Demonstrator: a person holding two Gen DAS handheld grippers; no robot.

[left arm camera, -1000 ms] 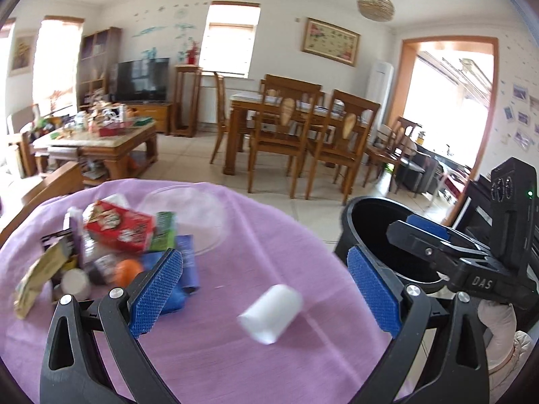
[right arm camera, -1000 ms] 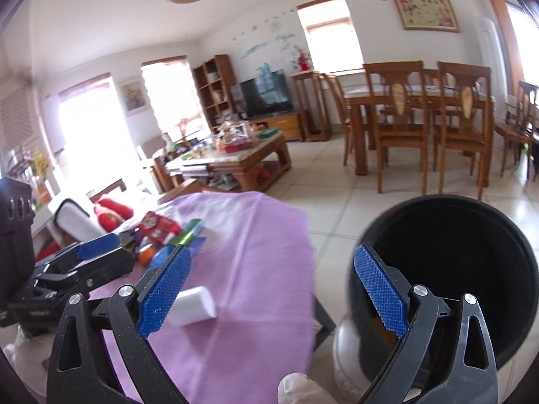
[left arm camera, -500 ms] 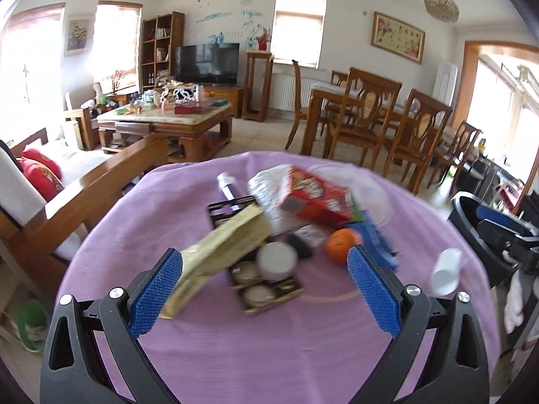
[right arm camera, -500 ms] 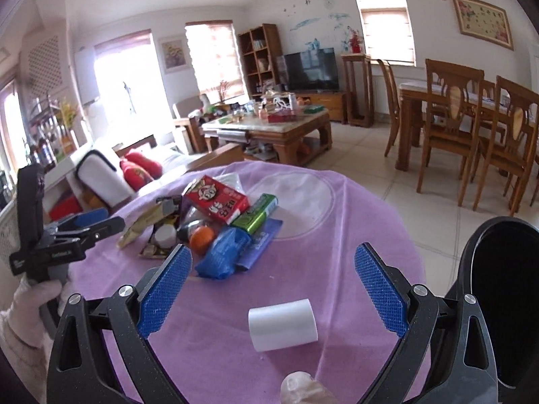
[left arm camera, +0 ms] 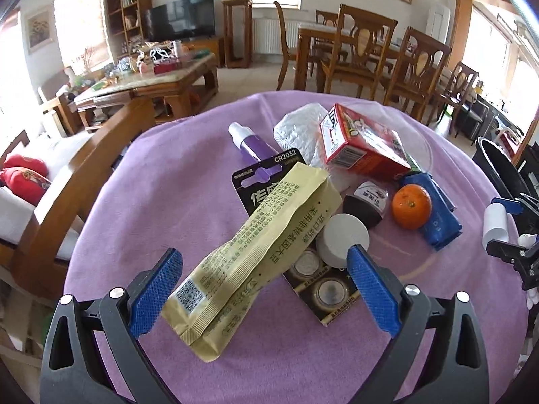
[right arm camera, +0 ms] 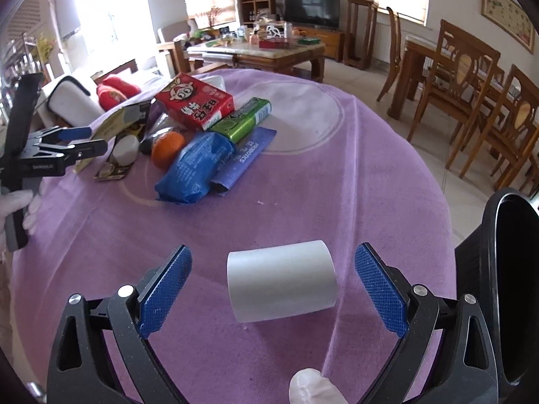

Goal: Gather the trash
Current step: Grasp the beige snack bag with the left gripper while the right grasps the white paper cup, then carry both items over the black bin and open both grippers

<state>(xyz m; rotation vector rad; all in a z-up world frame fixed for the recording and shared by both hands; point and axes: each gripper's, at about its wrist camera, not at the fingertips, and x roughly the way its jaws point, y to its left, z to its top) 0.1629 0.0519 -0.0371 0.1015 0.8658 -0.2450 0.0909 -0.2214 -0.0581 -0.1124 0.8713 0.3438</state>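
both tools gape wide: left gripper (left arm camera: 264,289) straddles a yellow packet (left arm camera: 256,252), right gripper (right arm camera: 274,286) brackets a white roll (right arm camera: 281,281), over the purple tablecloth (right arm camera: 337,175); dining chairs (right arm camera: 471,84) beyond.

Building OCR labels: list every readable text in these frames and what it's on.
"CR2032": black battery card.
"PROBIOTICS": purple sachet, lettering runs sideways.
Chinese print on the yellow pouch: too small to transcribe reliably.
Chinese characters on the red carton: upside down, not legible.
Blue packet, green tube: print blurred.
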